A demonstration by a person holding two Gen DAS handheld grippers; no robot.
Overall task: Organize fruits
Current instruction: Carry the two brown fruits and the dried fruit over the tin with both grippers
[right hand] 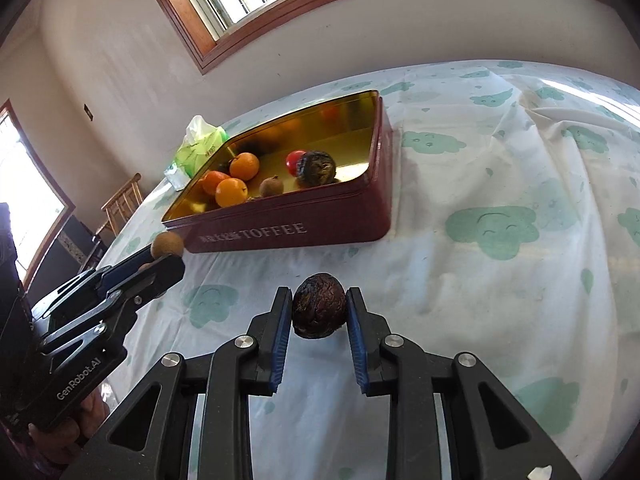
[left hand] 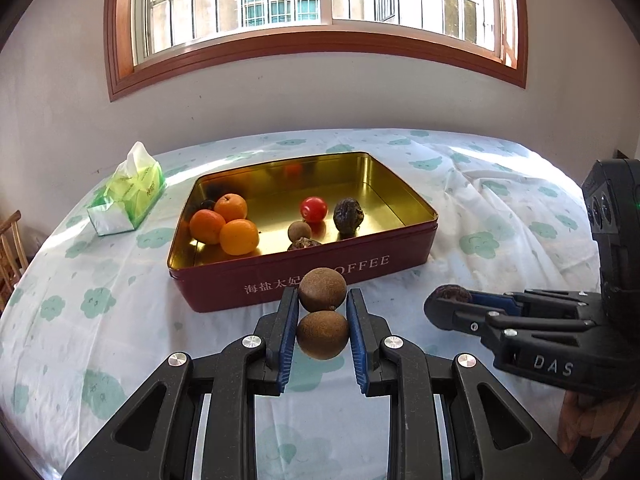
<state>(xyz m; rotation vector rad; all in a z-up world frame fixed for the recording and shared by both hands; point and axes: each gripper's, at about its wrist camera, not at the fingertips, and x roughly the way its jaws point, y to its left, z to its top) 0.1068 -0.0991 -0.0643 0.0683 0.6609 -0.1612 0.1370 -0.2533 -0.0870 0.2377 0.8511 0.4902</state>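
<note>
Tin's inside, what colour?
Shiny gold inside the tin; outside is dark red. Left wrist view shows it best.

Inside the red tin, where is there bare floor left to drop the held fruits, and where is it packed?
Bare gold floor spans the tin's right end and back strip, right of the wrinkled dark fruit. Crowded: three oranges at the left end, and the tomato with small brown fruits mid-front.

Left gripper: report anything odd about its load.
The left gripper has two brown round fruits stacked between its fingers, one nearer the tips than the other; the right gripper has a single wrinkled dark fruit.
</note>
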